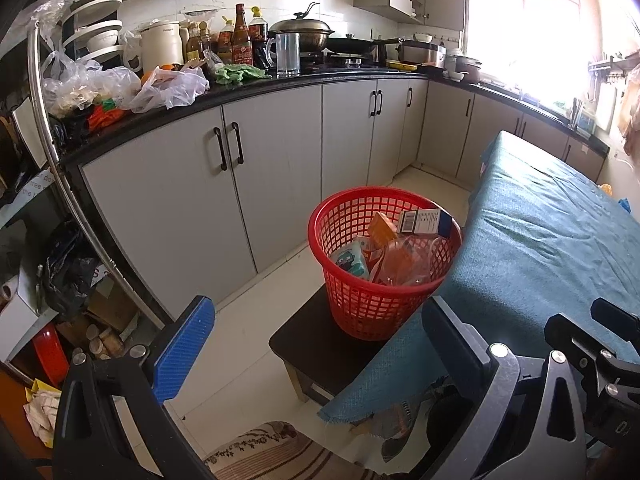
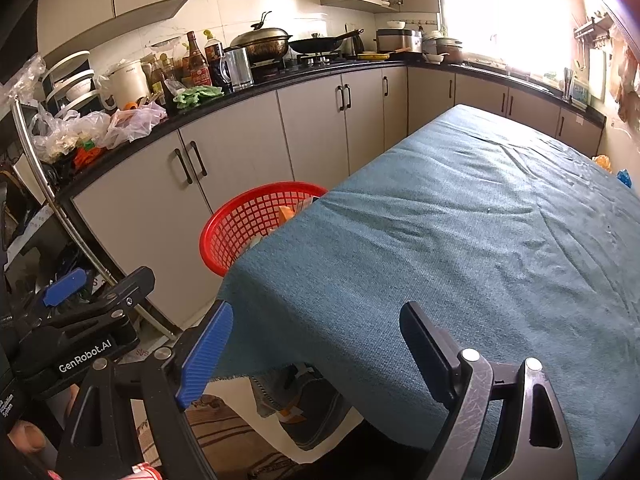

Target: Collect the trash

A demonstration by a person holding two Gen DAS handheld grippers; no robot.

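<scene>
The red plastic lattice waste basket (image 1: pixel 384 264) stands on a small dark stool (image 1: pixel 320 344) on the pale tiled floor, at about twelve o'clock from the left gripper (image 1: pixel 316 328), whose jaws gape wide with nothing between them. Inside the basket lie a clear plastic bottle (image 1: pixel 412 256), an orange carton (image 1: pixel 382 229) and a white barcoded box (image 1: pixel 426 220) (all heaped together). The right gripper (image 2: pixel 316 344), equally wide and empty, hovers over the near corner of the teal cloth-covered table (image 2: pixel 460 220); the basket sits at its eleven o'clock, touching the cloth's edge.
</scene>
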